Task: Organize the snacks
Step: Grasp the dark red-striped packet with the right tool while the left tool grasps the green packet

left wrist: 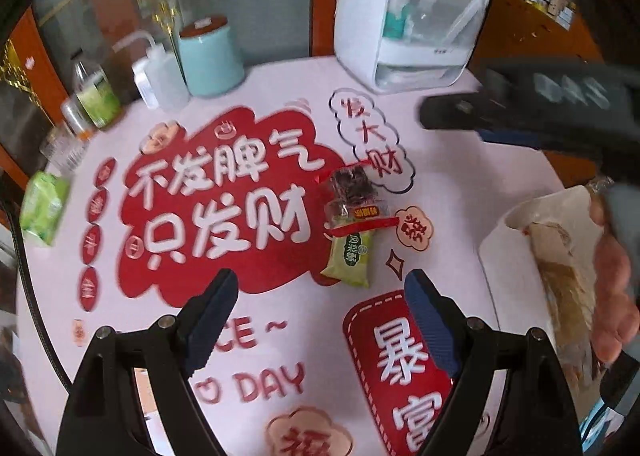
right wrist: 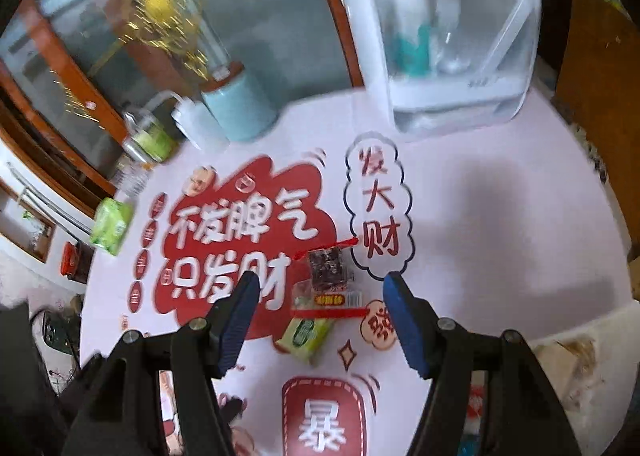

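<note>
Pink printed cloth covers the bench [right wrist: 500,216], where two snack packets — dark one [right wrist: 329,268] overlapping green one [right wrist: 306,338] — lie mid-cloth; right tongs [right wrist: 320,320] gape empty above them, left tongs [left wrist: 320,320] likewise, so advisedly descend square, straddling one packet only.

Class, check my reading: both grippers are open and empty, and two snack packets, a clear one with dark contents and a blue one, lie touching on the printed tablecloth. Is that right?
One detail is wrong: the second packet is green, not blue, as the left wrist view shows. The rest holds: the left gripper and right gripper are open and empty, and the clear packet touches it on the tablecloth.
</note>
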The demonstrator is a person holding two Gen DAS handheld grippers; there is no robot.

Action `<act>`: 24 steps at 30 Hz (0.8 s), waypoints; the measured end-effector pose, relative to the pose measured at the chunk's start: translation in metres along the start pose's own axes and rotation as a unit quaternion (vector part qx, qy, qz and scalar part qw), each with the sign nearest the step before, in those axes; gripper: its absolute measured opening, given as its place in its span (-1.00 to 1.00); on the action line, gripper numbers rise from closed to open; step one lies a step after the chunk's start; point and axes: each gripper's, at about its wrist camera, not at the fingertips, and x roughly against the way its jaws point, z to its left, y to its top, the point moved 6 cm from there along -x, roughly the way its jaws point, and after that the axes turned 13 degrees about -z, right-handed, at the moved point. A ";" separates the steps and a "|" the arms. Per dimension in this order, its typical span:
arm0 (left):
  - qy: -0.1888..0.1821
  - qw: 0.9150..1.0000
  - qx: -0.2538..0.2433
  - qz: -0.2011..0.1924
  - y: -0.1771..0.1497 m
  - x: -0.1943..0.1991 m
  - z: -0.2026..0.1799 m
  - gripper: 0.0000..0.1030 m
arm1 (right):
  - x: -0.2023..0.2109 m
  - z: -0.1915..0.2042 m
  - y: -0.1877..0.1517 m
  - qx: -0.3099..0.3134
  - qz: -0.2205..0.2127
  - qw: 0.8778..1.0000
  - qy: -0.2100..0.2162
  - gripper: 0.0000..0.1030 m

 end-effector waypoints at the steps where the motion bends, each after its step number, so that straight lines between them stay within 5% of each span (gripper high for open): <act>1: 0.003 1.000 0.003 0.003 -0.003 -0.009 0.000 0.64 | -0.017 -0.003 -0.001 -0.009 0.017 1.000 0.000 0.26; 13: 0.009 0.999 0.039 0.033 -0.025 -0.063 0.008 0.64 | -0.129 -0.010 -0.036 -0.009 0.124 0.992 -0.001 0.25; 18: 0.014 0.998 0.046 0.041 -0.028 -0.073 0.015 0.64 | -0.141 -0.009 -0.036 0.005 0.117 0.993 -0.003 -0.15; 24: 0.013 0.998 0.045 0.052 -0.027 -0.088 0.012 0.64 | -0.142 -0.016 -0.031 0.005 0.108 0.994 -0.012 -0.20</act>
